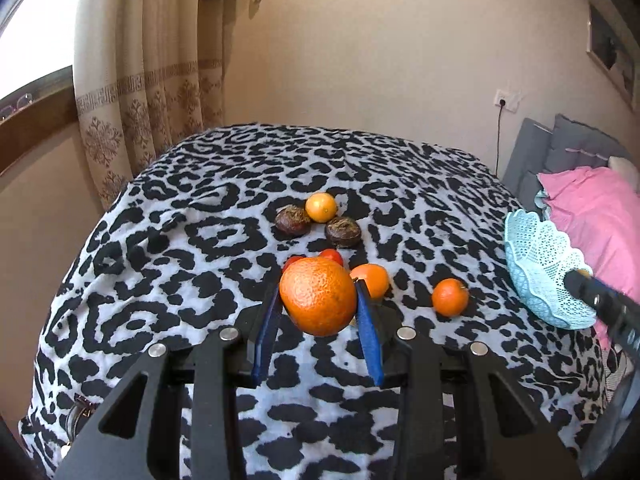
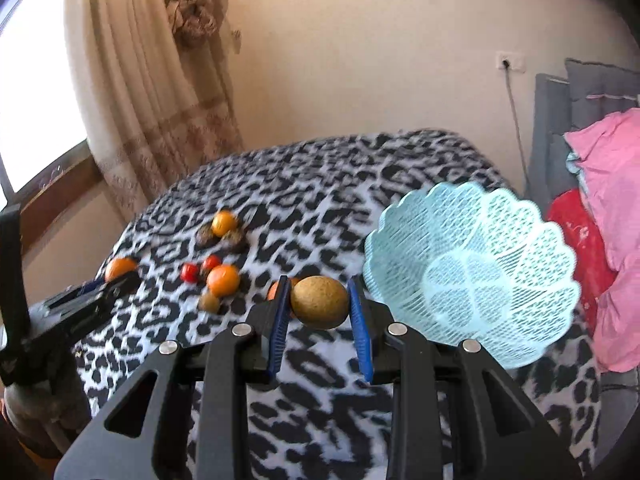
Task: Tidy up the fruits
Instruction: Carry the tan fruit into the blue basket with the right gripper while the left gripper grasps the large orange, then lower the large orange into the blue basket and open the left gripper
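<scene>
Left gripper point(image 1: 318, 300) clamped on a big round bumpy-skinned orange point(image 1: 318, 295), up off the black-and-white leopard-print cloth point(image 1: 200, 320). Right gripper point(image 2: 319, 300) squeezed nearly shut on a tan-brown oval fruit point(image 2: 319, 301), long axis lying crossways between the blue pads, right beside the pale blue lacy plastic basket point(image 2: 472, 280), tilted, mouth facing the camera.
</scene>
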The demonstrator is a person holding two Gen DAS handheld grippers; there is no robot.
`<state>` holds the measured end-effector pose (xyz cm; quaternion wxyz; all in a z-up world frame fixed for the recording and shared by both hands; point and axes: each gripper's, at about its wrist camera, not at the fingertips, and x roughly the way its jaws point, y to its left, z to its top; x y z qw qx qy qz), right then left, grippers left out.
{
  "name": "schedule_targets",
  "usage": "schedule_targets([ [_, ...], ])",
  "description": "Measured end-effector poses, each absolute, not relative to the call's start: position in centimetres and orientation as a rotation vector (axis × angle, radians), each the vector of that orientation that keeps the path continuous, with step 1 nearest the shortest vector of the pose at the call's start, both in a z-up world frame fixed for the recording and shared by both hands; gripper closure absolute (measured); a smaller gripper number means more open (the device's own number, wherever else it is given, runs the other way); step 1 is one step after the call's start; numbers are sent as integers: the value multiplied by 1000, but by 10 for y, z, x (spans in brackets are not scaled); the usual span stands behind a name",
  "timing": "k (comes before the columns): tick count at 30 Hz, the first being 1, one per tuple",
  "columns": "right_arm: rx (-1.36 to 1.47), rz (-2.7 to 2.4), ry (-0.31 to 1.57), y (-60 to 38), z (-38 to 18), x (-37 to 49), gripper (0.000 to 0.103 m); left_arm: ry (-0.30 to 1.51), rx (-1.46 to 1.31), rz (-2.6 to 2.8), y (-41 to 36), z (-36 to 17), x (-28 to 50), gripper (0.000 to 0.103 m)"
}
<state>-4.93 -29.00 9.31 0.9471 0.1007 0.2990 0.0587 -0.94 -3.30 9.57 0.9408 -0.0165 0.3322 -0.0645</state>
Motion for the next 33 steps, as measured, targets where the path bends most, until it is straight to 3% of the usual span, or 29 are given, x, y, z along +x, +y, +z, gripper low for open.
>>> schedule_targets([
  [17, 235, -50, 652, -366, 66, -26, 72, 667, 46, -213, -93, 108, -37, 66],
  [18, 247, -50, 650, -368, 64, -27, 65, 665, 49, -217, -96, 109, -38, 66],
  [19, 258, -48, 645, -369, 64, -27, 46, 664, 51, -218, -98, 109, -38, 66],
  [21, 269, -50, 620, -371, 65, -31, 32, 661, 58, -223, -103, 110, -40, 66],
  [33, 285, -57, 543, -380, 81, -47, 32, 657, 74, -266, -131, 112, -41, 66],
])
